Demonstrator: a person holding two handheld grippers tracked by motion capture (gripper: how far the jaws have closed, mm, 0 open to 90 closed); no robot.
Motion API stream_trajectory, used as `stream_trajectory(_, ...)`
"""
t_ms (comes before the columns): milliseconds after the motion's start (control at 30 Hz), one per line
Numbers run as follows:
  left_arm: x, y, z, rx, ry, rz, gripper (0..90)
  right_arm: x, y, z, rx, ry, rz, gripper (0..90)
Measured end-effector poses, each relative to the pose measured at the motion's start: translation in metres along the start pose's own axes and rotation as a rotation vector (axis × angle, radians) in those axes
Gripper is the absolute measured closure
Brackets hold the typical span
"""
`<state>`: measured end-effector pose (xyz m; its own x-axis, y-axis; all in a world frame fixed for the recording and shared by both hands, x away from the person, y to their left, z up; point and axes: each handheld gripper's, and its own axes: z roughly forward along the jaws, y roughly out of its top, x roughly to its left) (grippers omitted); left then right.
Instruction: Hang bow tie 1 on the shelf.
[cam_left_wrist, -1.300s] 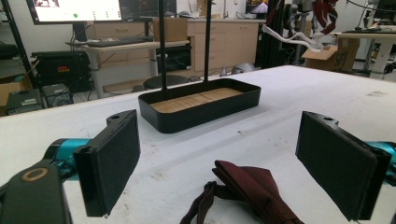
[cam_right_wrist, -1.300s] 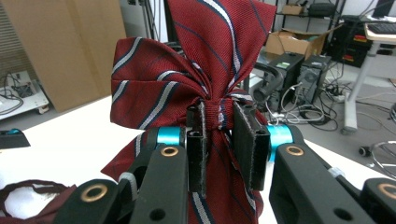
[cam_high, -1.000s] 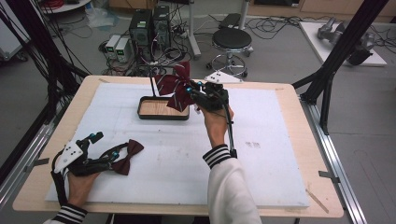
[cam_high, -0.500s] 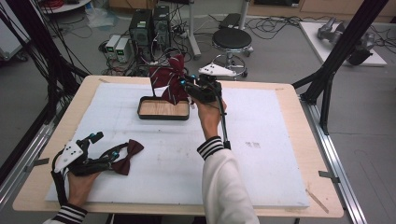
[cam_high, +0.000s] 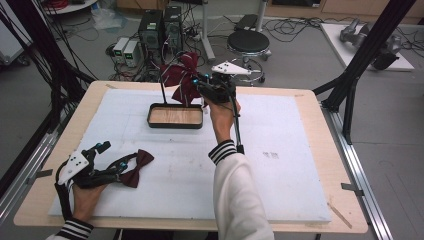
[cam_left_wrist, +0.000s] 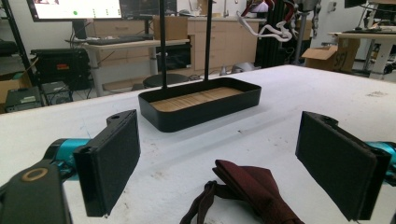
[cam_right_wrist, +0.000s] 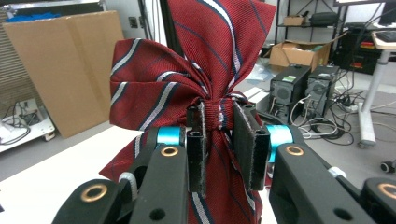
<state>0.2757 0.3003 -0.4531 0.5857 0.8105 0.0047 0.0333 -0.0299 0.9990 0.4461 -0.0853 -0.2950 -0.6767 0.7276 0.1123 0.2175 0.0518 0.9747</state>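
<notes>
you have two bow ties in play. your right gripper (cam_right_wrist: 219, 140) is clamped on the knot of the striped red bow tie (cam_right_wrist: 187, 88), holding it up in the air beside the thin black posts (cam_high: 162, 85) that rise from the black tray (cam_high: 176, 116); two posts stand in that one tray, as the left gripper view shows. your left gripper (cam_left_wrist: 224, 158) rests low at the near left of the white table (cam_high: 280, 165), its jaws spread wide and gripping nothing. the one dark maroon bow tie (cam_left_wrist: 257, 186) lies flat on the table between those jaws, with neither pad pressing on it. the tray sits well apart from that tie.
</notes>
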Motion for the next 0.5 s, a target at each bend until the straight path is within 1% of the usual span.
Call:
stream_trajectory(67,0.0,0.0,0.0,-0.001,0.0,0.0,14.2,-0.003,0.001,-0.001,-0.008,-0.011,0.008,75.6)
stream_trajectory(100,0.0,0.0,0.0,-0.001,0.0,0.0,14.3,-0.005,0.001,-0.001,-0.013,-0.009,0.018,75.6)
stream_trajectory(133,0.0,0.0,0.0,-0.001,0.0,-0.001,14.3,-0.005,0.001,-0.001,-0.013,-0.009,0.018,75.6)
stream_trajectory(200,0.0,0.0,0.0,0.0,0.0,-0.001,14.2,-0.008,0.002,-0.003,-0.022,-0.027,0.035,75.6)
stream_trajectory(267,0.0,0.0,0.0,0.0,0.0,-0.001,14.3,-0.011,0.002,-0.003,-0.029,-0.029,0.044,75.6)
stream_trajectory(400,0.0,0.0,0.0,0.0,0.0,0.0,14.3,-0.013,0.004,-0.005,-0.033,-0.042,0.042,75.6)
stream_trajectory(500,0.0,0.0,0.0,0.0,0.0,-0.001,14.2,-0.013,0.005,-0.006,-0.034,-0.038,0.042,75.6)
